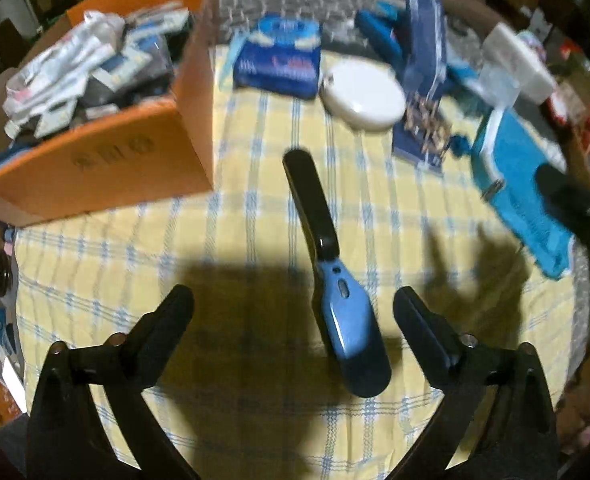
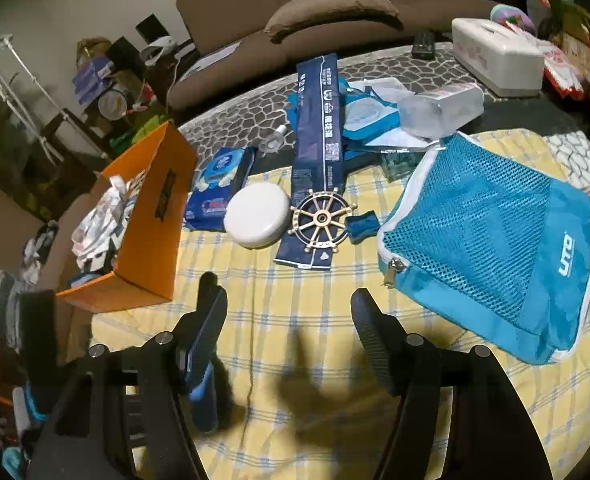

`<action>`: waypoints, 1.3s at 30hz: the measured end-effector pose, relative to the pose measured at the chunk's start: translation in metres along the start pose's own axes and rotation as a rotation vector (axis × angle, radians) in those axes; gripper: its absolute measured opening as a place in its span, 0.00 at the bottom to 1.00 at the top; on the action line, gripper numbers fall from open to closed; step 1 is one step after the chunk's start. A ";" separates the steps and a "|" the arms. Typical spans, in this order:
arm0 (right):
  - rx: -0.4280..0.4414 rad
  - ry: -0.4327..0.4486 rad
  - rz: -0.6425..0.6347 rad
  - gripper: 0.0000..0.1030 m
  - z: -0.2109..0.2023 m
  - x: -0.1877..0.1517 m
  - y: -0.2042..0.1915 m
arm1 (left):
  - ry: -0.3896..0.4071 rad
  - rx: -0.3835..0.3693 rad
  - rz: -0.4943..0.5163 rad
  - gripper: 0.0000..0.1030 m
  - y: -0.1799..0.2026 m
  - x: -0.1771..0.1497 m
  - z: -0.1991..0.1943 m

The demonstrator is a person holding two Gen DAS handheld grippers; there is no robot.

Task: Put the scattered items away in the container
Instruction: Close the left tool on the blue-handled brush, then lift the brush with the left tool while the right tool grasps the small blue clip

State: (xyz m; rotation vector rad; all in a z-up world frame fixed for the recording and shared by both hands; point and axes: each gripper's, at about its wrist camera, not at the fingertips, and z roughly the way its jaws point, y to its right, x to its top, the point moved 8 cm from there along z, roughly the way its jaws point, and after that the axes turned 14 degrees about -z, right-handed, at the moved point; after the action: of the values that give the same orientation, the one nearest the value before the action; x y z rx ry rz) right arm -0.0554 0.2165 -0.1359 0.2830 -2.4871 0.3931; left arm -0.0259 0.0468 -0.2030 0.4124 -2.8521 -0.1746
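The left gripper (image 1: 293,312) hung over the yellow checked cloth (image 1: 255,208) with its fingers spread wide and nothing squeezed. A blue and black folding comb (image 1: 331,276) lay flat on the cloth between them. The right gripper (image 2: 289,316) was open too, with nothing in it. The orange box (image 2: 151,220) sat at the left, already full of small packets (image 1: 75,76).
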 end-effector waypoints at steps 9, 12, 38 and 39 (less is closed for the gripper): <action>-0.143 0.013 -0.074 0.64 -0.010 -0.004 0.021 | -0.105 0.014 0.113 0.63 0.014 -0.025 0.030; -0.146 0.010 -0.052 0.64 -0.010 -0.008 0.031 | -0.075 0.025 0.160 0.50 0.020 -0.028 0.028; -0.237 0.124 0.179 0.64 -0.032 0.007 0.095 | 0.316 -0.106 0.178 0.29 0.000 0.021 -0.081; -0.243 0.123 0.171 0.64 -0.031 0.008 0.094 | 0.332 -0.115 0.180 0.29 -0.002 0.022 -0.085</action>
State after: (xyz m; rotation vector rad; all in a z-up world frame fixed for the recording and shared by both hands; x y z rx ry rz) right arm -0.0724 0.3142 -0.1266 -0.0512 -2.4136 0.1672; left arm -0.0227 0.0314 -0.1162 0.1437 -2.5199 -0.2128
